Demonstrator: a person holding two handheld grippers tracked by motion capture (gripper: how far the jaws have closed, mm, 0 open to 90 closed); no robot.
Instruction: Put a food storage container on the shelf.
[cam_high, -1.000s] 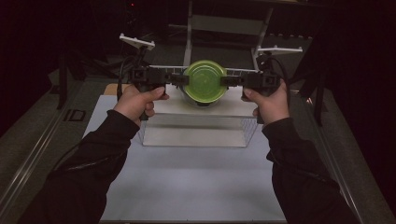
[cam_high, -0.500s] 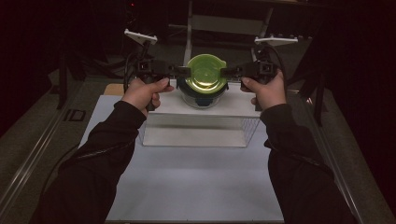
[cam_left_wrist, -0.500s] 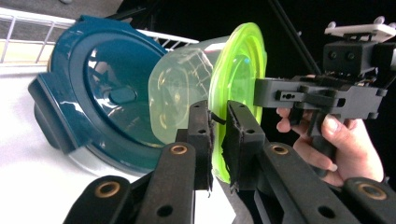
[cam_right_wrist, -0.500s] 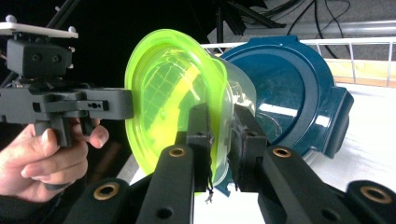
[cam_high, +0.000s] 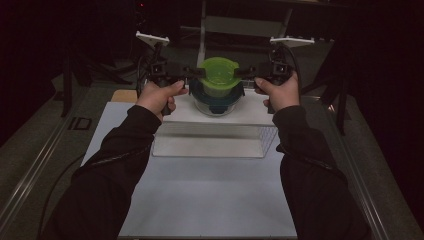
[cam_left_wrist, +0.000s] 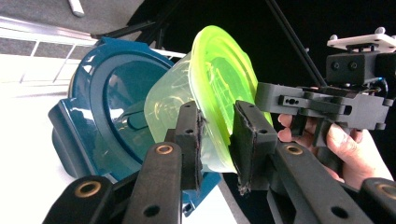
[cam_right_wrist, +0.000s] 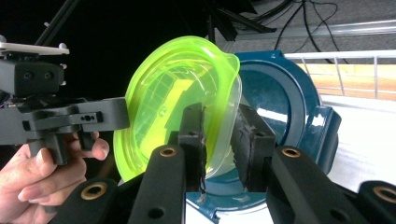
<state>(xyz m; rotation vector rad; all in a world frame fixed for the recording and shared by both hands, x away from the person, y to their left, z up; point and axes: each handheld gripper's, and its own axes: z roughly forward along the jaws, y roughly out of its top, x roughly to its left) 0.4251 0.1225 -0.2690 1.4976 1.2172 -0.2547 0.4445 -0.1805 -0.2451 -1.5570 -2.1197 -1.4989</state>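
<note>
Now the green-lidded container (cam_high: 218, 76) had risen clear of the blue-lidded container (cam_high: 216, 95) beneath it — left gripper (cam_high: 194, 73) and right gripper (cam_high: 245, 73) jaws clamped on its opposite rims — so unstacking looked under way.

Translucent glossy green plastic container (cam_left_wrist: 219, 88), glossy dark-blue plastic lid (cam_left_wrist: 98, 116), matt black rough-edged jaws.

A lab or recording studio is indicated: blacked-out surroundings, a white tabletop (cam_high: 210, 200) framed by metal rails (cam_high: 30, 165), black stand legs (cam_high: 67, 85), cables (cam_right_wrist: 299, 14) trailing on grey floor.
</note>
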